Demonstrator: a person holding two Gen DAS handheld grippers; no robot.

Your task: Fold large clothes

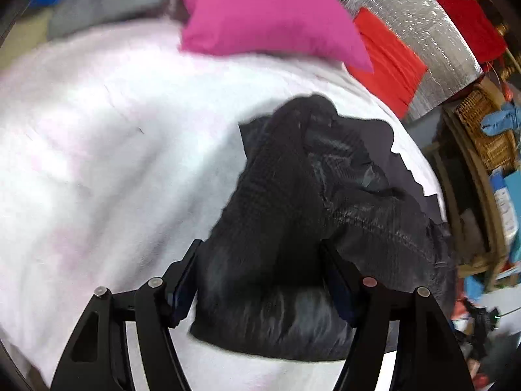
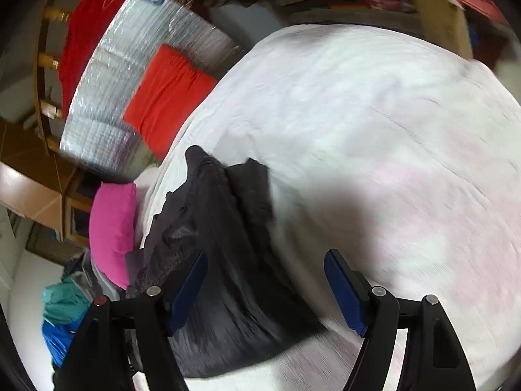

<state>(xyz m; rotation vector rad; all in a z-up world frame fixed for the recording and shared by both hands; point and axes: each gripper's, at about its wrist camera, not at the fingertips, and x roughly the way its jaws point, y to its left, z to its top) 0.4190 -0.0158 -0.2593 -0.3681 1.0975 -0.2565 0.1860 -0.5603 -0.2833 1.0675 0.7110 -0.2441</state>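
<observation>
Blue-padded fingers of the left gripper (image 1: 260, 280) were seen spread apart, with the bunched black garment (image 1: 309, 215) lying between them; no pad could be seen pressing on the cloth. The right gripper (image 2: 265, 290) was likewise held wide, its left pad just over the garment's edge and its right pad over bare sheet, nothing grasped. One black garment was counted, crumpled on the white bed (image 1: 97, 150). One pink pillow (image 1: 270, 13) and one red pillow (image 1: 387, 62) were seen at the bed's edge, against one silver quilted panel (image 1: 416, 16).
</observation>
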